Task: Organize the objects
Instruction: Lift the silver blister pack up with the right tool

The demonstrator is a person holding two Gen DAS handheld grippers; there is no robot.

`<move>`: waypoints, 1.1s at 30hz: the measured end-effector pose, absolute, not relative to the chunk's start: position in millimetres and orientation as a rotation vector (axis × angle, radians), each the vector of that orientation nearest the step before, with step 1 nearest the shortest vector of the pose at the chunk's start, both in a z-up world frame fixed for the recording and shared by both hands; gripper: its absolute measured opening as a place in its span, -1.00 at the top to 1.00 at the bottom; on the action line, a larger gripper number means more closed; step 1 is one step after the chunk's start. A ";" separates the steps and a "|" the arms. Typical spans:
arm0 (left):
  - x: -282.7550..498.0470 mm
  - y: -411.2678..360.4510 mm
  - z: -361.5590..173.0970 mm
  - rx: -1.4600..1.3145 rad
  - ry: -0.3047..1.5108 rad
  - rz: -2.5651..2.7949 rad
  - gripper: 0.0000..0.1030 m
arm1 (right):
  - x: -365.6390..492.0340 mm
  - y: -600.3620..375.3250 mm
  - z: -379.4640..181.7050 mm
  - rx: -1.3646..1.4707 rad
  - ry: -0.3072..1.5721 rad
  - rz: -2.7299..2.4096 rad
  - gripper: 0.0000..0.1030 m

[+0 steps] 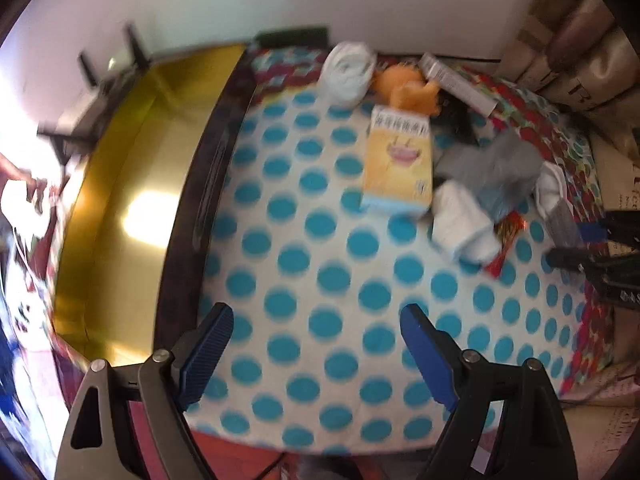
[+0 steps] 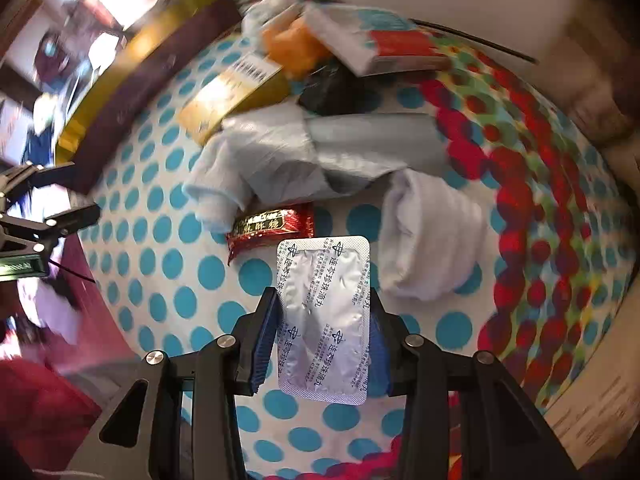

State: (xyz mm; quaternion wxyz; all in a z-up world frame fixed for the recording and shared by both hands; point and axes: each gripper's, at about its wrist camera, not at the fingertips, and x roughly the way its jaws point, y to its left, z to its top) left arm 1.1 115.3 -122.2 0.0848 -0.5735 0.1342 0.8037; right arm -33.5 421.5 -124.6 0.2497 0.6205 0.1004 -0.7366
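A cloth with blue dots on white (image 1: 320, 272) covers the work surface, giving way to a red, green and yellow floral border (image 2: 532, 208) on the right. A plain pale wall (image 1: 280, 0) stands behind. Along the left edge lies one open box with a gold lining (image 1: 120, 184) and a dark maroon rim. Right of it, the left gripper (image 1: 316, 332) hovers over bare cloth, its blue pads wide apart and holding nothing. Farther right sits the clutter: one yellow carton (image 1: 398, 164), one orange plush toy (image 1: 408, 88), one long white box (image 1: 460, 84), one red sachet (image 2: 272, 224), one grey cloth bundle (image 2: 320, 156), and three white rolled socks, as far as the blur allows counting. The right gripper (image 2: 324, 320) is closed on one silver blister pack (image 2: 324, 320), held upright above the cloth just beside a white sock (image 2: 432, 236).
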 end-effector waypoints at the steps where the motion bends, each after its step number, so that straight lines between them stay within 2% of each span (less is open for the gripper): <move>1: -8.1 121.1 -121.8 -1.699 0.418 2.395 -0.70 | -29.5 427.0 -122.4 1.689 0.218 -2.032 0.24; 4: -39.2 135.1 -124.9 -1.697 0.360 2.380 -0.70 | -21.0 439.9 -115.9 1.679 0.117 -2.068 0.24; 10: -96.7 160.3 -132.0 -1.730 0.372 2.320 -0.70 | 9.2 432.1 -117.5 1.643 -0.015 -2.107 0.24; 15: -107.8 189.3 -138.1 -1.668 0.499 2.278 -0.70 | 10.6 432.2 -123.4 1.641 -0.083 -2.134 0.24; 20: -114.9 207.5 -157.5 -1.697 0.567 2.188 -0.74 | 9.0 439.3 -125.8 1.637 -0.120 -2.145 0.24; 24: -125.6 209.1 -164.0 -1.730 0.502 2.157 -0.74 | 7.1 440.3 -125.6 1.630 -0.135 -2.146 0.24; 27: -131.0 207.5 -176.2 -1.839 0.554 2.124 -0.73 | 5.3 437.9 -124.2 1.624 -0.137 -2.146 0.24; 33: -127.8 211.6 -185.6 -1.789 0.633 2.117 -0.70 | 2.9 436.8 -116.8 1.596 -0.160 -2.153 0.23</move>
